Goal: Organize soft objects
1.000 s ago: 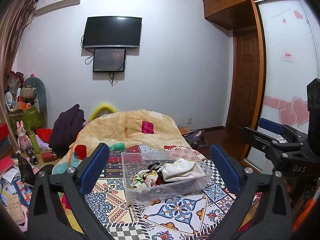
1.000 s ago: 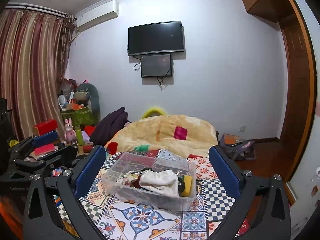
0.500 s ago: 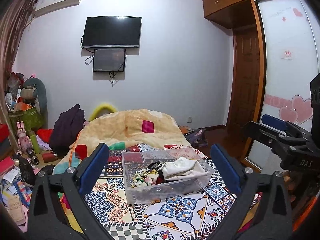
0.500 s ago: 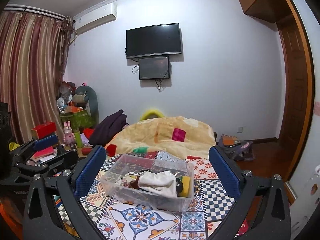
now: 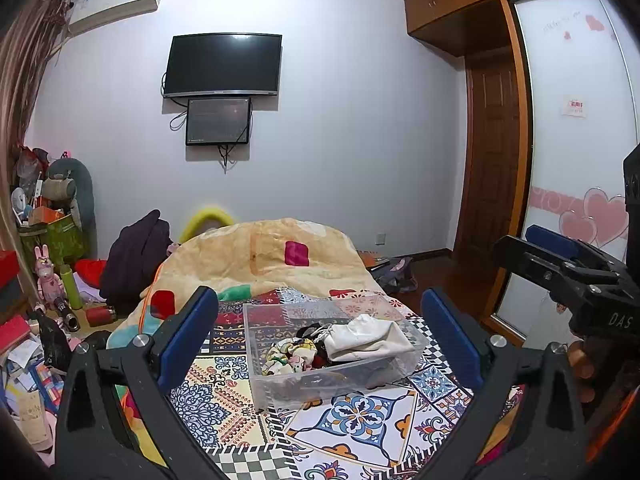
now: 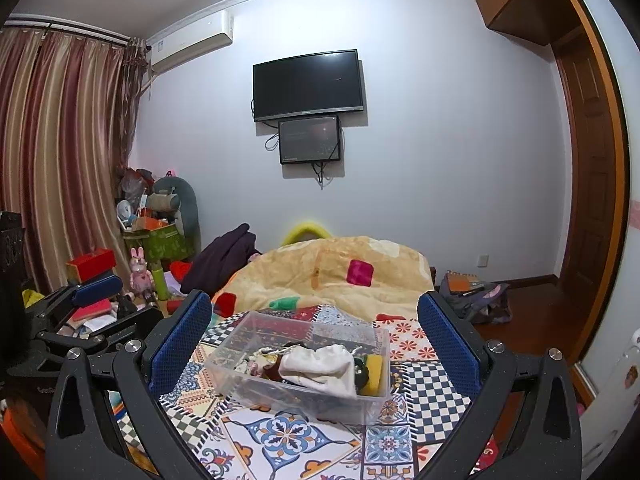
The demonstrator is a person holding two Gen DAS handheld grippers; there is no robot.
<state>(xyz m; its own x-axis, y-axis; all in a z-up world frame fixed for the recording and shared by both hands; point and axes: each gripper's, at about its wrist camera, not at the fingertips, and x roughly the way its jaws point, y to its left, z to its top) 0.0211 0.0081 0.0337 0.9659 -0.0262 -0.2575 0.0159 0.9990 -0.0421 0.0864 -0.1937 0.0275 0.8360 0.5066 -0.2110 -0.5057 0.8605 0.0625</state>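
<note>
You are holding both claws up over the near end of the bed (image 5: 360, 432), and both are spread wide with nothing between the blue pads. The left claw (image 5: 320, 336) is framing the clear plastic bin (image 5: 320, 384), which is sitting on the patterned bedspread straight ahead and well apart from the fingertips. The right claw (image 6: 314, 334) is framing the same bin (image 6: 304, 396) from the other side, so the bin is lying between your two hands and a little farther out.

The soft things are already lying in the bin: a white cloth pouch (image 5: 368, 338) toward its right half, a floral fabric piece (image 5: 286, 354) at its left, and a yellow sponge (image 6: 374, 368) against the right wall. The pouch's long axis is running left to right, across your line of reach. It is looking roughly equally reachable by either claw, so either hand could be going forward and down for it.
</note>
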